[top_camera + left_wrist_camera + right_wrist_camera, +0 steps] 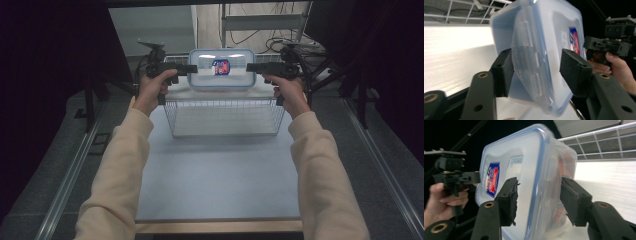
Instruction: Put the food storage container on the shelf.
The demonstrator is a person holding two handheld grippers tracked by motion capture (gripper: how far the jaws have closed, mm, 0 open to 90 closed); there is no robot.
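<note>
Container [544,50] bottom corner cut by frame edge in left gripper view; label [221,66] print too small to read; contents indistinct.

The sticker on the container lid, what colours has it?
Blue and red sticker; right gripper view.

A white wire basket [225,117] is set at the far edge of the table [215,175], centred between its left and right edges. Its mesh walls stand upright, and the pale floor inside it is seen through the near wall. The table top is pale grey, with a wooden strip [220,226] along its near edge. Metal rails [65,185] are laid on the dark floor beside the left and right edges of the table. Beyond the far edge, a metal frame [262,22] and loose cables [272,42] are seen against a light wall. Dark curtains [45,60] are hung on both sides.
</note>
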